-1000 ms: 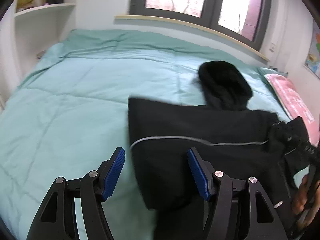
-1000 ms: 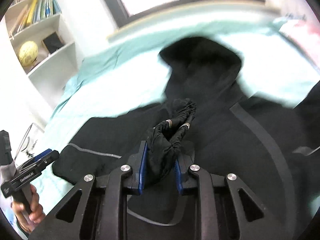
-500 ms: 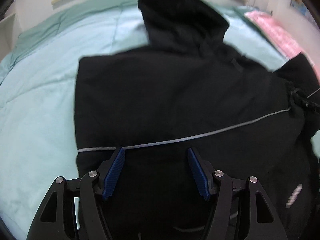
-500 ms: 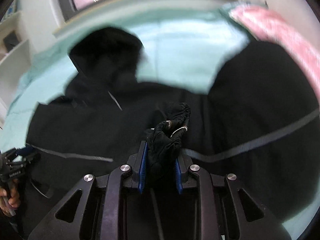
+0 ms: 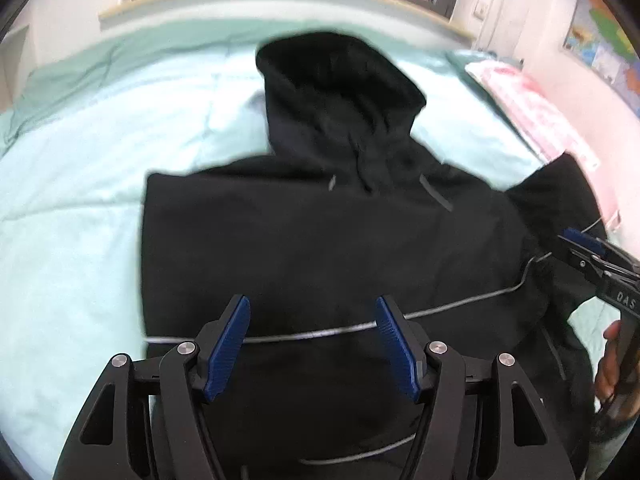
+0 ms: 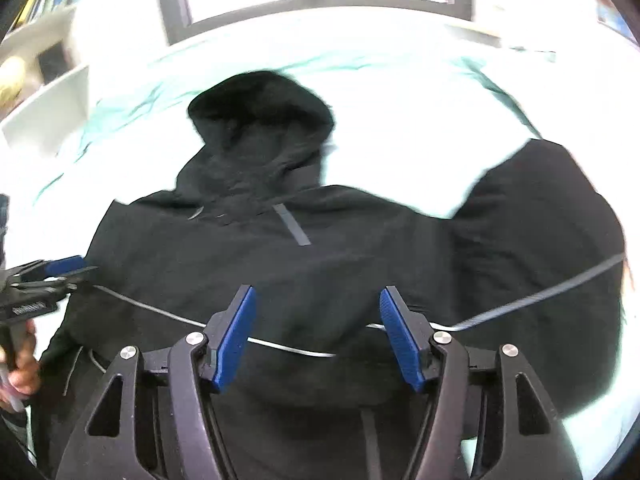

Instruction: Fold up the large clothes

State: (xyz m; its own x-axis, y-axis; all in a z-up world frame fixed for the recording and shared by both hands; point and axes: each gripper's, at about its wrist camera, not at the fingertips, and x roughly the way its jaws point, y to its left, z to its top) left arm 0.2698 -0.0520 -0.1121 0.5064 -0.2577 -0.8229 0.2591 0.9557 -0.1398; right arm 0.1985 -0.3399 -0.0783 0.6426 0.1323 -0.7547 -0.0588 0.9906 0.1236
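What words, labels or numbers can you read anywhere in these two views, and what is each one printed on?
"DAS": white letters on the body of the right gripper, cut off at the left wrist view's edge, so possibly incomplete.
White label on the body of the left gripper in the right wrist view: too blurred to read.
Colourful wall poster: too small and blurred to read.
Black hooded jacket: no readable text.

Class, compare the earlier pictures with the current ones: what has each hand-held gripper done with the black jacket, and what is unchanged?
The right hand-held gripper has let go of the bunched cuff it was clamping a second ago; its jaws now stand open over the jacket. The left hand-held gripper has stayed open and empty. The jacket still lies on the green bedspread, hood toward the window.
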